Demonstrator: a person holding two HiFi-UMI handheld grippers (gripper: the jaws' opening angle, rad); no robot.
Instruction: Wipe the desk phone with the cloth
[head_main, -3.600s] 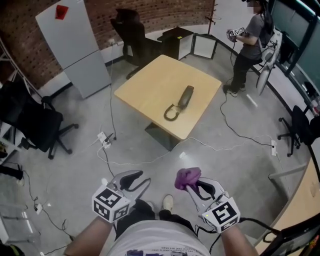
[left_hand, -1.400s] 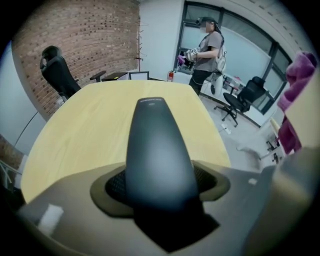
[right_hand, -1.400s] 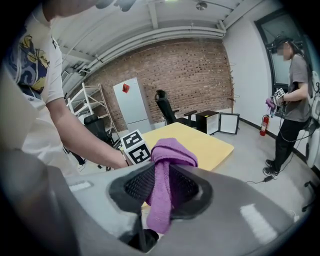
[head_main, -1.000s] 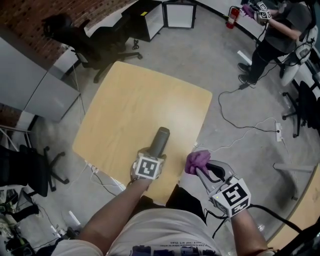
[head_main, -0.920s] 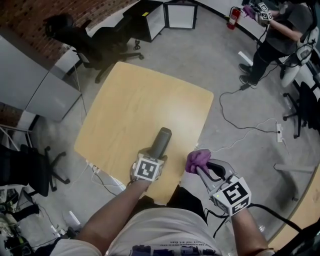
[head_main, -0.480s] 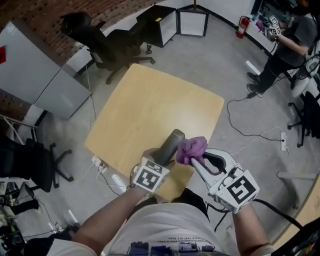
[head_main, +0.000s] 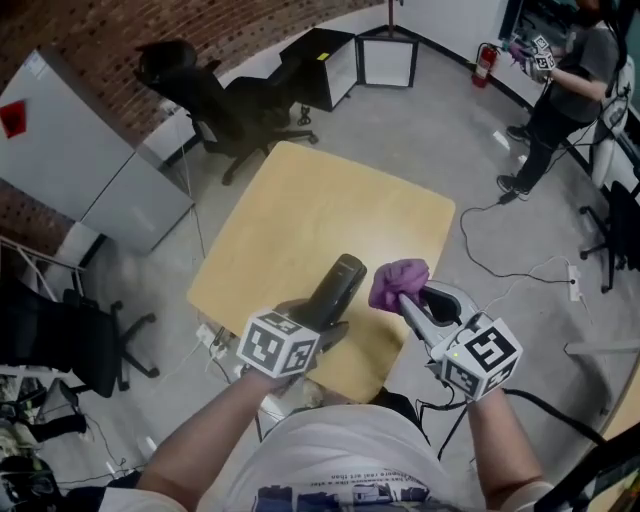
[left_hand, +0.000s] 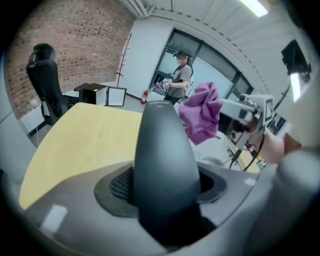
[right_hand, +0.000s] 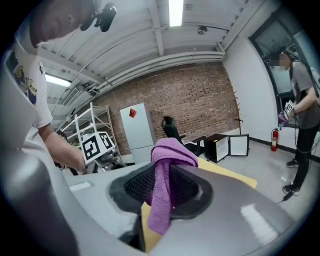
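Note:
The dark grey phone handset (head_main: 336, 284) sticks out of my left gripper (head_main: 312, 322), which is shut on its lower end over the near edge of the wooden table (head_main: 300, 200). In the left gripper view the handset (left_hand: 165, 165) fills the space between the jaws and points away over the table (left_hand: 75, 145). A purple cloth (head_main: 398, 283) is bunched in my right gripper (head_main: 408, 300), just right of the handset's tip and apart from it. The right gripper view shows the cloth (right_hand: 166, 175) draped down between the jaws.
A black office chair (head_main: 200, 85) and a grey cabinet (head_main: 90, 150) stand beyond the table. Another chair (head_main: 60, 340) is at the left. A person (head_main: 560, 70) with grippers stands far right. Cables (head_main: 500, 270) lie on the floor to the right.
The right gripper has carried the cloth up and leftward, close beside the handset's tip. The left gripper stays shut on the handset, which now looks raised. The head view has tilted.

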